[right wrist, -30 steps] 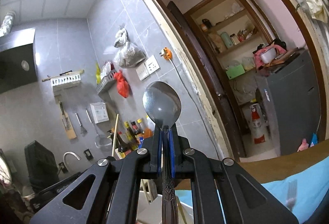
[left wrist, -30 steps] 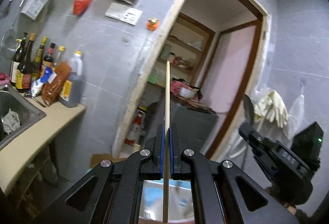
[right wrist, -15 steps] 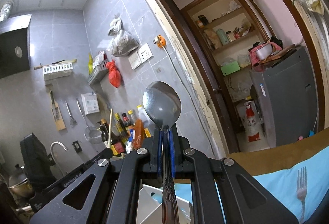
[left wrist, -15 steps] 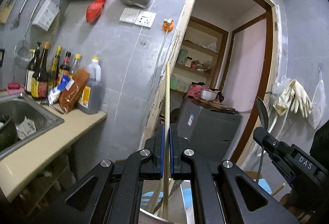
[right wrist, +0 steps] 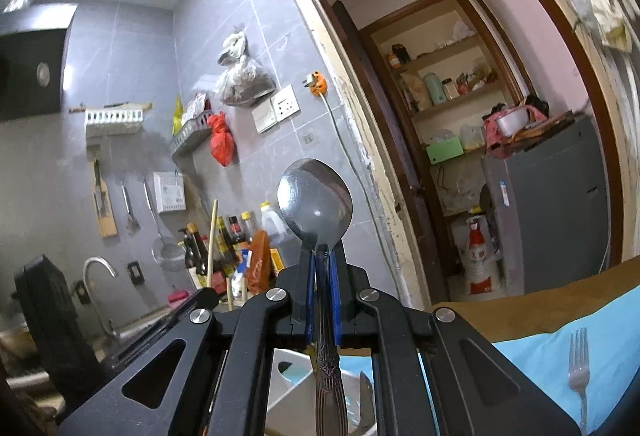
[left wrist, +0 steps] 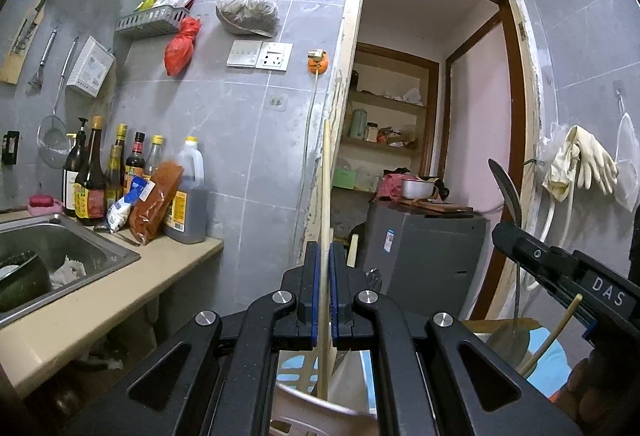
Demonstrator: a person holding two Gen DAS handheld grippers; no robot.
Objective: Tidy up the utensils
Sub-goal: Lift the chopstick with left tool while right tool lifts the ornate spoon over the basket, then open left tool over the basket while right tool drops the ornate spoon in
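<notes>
My left gripper (left wrist: 323, 292) is shut on a wooden chopstick (left wrist: 325, 195) held upright, its lower end reaching down into a white utensil holder (left wrist: 320, 402) below the jaws. My right gripper (right wrist: 322, 296) is shut on a metal spoon (right wrist: 315, 203), bowl up, patterned handle hanging down over the white holder (right wrist: 292, 372). In the left wrist view the right gripper (left wrist: 506, 232) appears at the right with the spoon (left wrist: 507, 191) edge-on. In the right wrist view the chopstick (right wrist: 212, 236) and the left gripper's body stand at the left.
A metal fork (right wrist: 578, 360) lies on a blue cloth (right wrist: 552, 356) over a brown table. A counter (left wrist: 100, 300) with a sink (left wrist: 60, 248) and several bottles (left wrist: 120, 179) runs along the left wall. A doorway (left wrist: 432, 115) with a grey cabinet (left wrist: 424, 252) is ahead.
Both grippers have sunk, each keeping its utensil. The chopstick's lower end now reaches into the white holder, and the fork on the blue cloth has come into the right wrist view.
</notes>
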